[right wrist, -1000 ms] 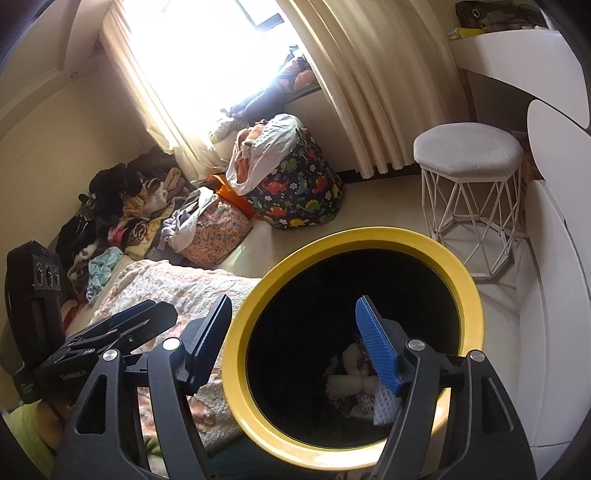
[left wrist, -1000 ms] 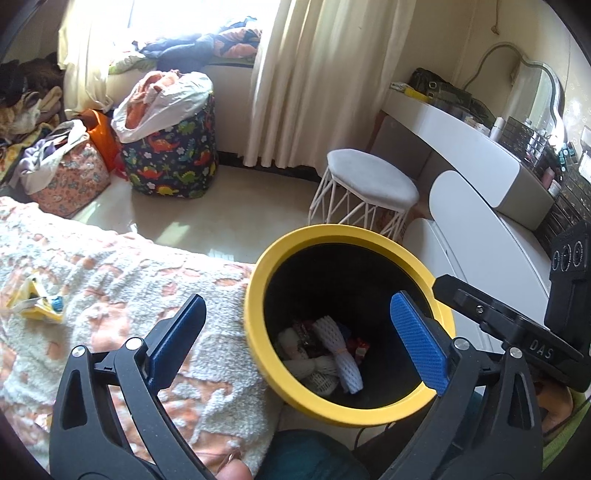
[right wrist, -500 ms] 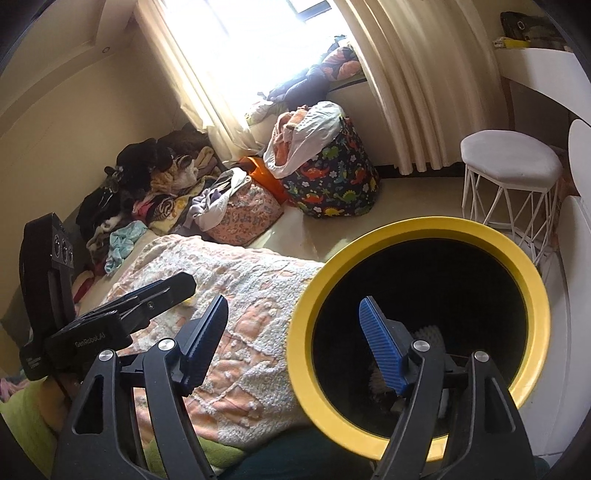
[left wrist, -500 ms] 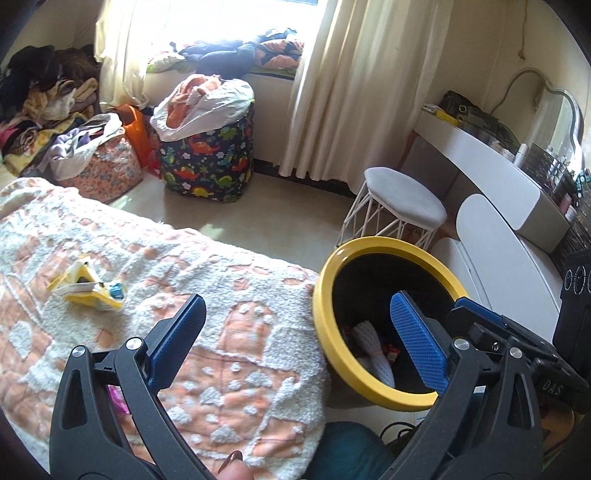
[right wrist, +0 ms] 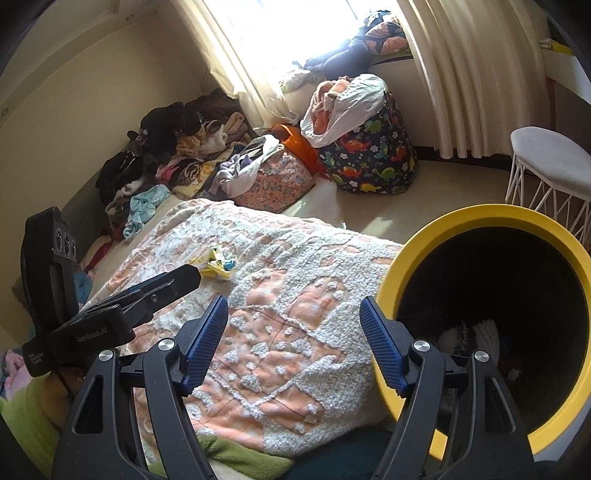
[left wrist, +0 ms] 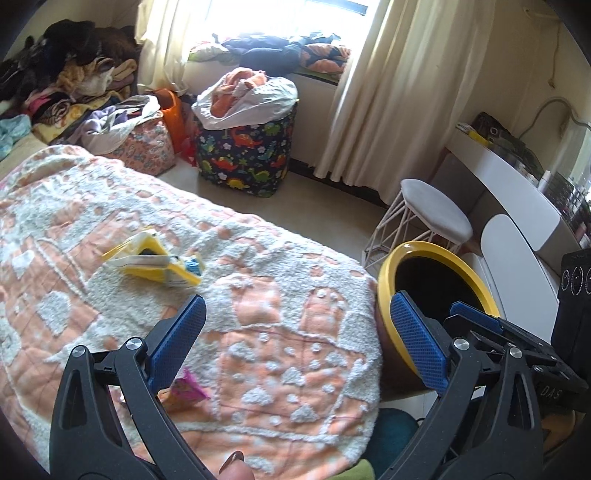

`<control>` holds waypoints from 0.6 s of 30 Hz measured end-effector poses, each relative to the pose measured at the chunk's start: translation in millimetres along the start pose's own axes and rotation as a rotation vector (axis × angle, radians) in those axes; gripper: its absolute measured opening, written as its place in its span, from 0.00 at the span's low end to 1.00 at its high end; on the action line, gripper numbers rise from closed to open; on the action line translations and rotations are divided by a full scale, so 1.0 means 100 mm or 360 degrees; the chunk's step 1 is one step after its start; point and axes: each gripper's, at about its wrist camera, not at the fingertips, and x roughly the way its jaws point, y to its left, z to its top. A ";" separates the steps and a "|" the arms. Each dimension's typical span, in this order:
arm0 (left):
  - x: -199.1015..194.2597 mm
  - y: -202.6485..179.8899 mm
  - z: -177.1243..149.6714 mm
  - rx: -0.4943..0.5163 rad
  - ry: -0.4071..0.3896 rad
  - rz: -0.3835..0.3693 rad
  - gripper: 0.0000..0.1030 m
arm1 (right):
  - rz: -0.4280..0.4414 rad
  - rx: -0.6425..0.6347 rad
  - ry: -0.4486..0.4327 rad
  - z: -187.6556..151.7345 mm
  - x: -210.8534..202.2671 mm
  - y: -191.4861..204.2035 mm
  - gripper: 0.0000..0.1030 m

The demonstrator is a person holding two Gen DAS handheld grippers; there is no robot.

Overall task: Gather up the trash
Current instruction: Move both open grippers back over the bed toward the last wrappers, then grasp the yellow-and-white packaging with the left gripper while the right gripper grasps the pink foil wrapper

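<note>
- Hovering wide open and empty, the left gripper (left wrist: 297,334) and right gripper (right wrist: 293,336) are hanging over the orange-and-white blanket (left wrist: 258,332)
- Lying on it are a yellow wrapper (left wrist: 155,258) and a pink scrap (left wrist: 186,386)
- Standing beside the bed is the yellow-rimmed bin (right wrist: 491,314), holding trash
- Sitting farther off are a stool (left wrist: 432,210) and a dinosaur-print bag (left wrist: 247,155)

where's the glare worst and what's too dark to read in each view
Left wrist view: the window is blown out white and the bin interior is black. Right wrist view: the window is washed out too; the bin shows only faint trash.
</note>
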 end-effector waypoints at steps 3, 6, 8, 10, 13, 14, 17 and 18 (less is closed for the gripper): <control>-0.06 0.17 -0.03 -0.0039 -0.0009 0.0032 0.89 | 0.0031 -0.0039 0.0044 -0.01 0.13 0.14 0.69; -0.13 0.36 -0.05 -0.0085 -0.0020 0.0067 0.89 | 0.0062 -0.0066 0.0105 -0.04 0.29 0.27 0.69; -0.16 0.49 -0.06 -0.0121 -0.0027 0.0091 0.89 | 0.0090 -0.0078 0.0144 -0.06 0.40 0.36 0.69; -0.19 0.62 -0.07 -0.0160 -0.0033 0.0115 0.89 | 0.0117 -0.0103 0.0187 -0.09 0.52 0.47 0.69; -0.24 0.80 -0.08 -0.0216 -0.0046 0.0148 0.89 | 0.0155 -0.0140 0.0259 -0.14 0.68 0.62 0.69; -0.26 0.85 -0.08 -0.0235 -0.0051 0.0158 0.89 | 0.0170 -0.0150 0.0279 -0.16 0.74 0.68 0.69; -0.29 1.00 -0.07 -0.0286 -0.0070 0.0177 0.89 | 0.0210 -0.0193 0.0344 -0.22 0.89 0.85 0.69; -0.30 1.05 -0.07 -0.0304 -0.0073 0.0181 0.89 | 0.0222 -0.0205 0.0360 -0.24 0.94 0.89 0.69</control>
